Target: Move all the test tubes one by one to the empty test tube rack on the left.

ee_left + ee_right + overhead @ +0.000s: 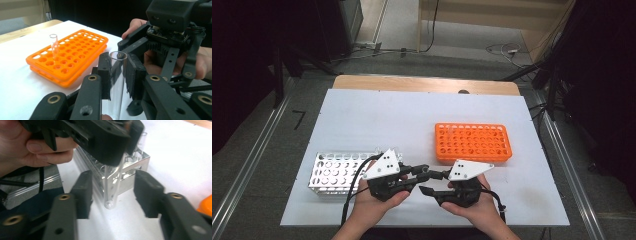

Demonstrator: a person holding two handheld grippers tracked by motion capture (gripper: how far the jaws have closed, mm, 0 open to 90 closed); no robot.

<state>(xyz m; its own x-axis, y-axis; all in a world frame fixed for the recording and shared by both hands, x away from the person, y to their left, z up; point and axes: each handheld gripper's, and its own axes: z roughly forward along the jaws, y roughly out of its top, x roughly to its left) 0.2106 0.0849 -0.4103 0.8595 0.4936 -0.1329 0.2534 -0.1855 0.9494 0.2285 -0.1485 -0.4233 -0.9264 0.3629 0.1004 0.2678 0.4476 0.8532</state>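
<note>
My left gripper (117,65) is shut on a clear glass test tube (117,85), which it holds upright near the tube's open top. In the high view this gripper (424,171) points right, at the table's front middle. My right gripper (113,182) stands open, and the lower end of the same tube (111,192) hangs between its jaws without touching either. It faces the left gripper from the right (432,182). An orange tube rack (472,142) lies behind them, with one clear tube (54,48) standing in it.
A silvery, see-through rack (337,172) with round holes sits at the front left, just behind the left hand; several tubes stand in it (135,163). The white table mat (377,115) has bare room at the back. Cables trail from both grippers.
</note>
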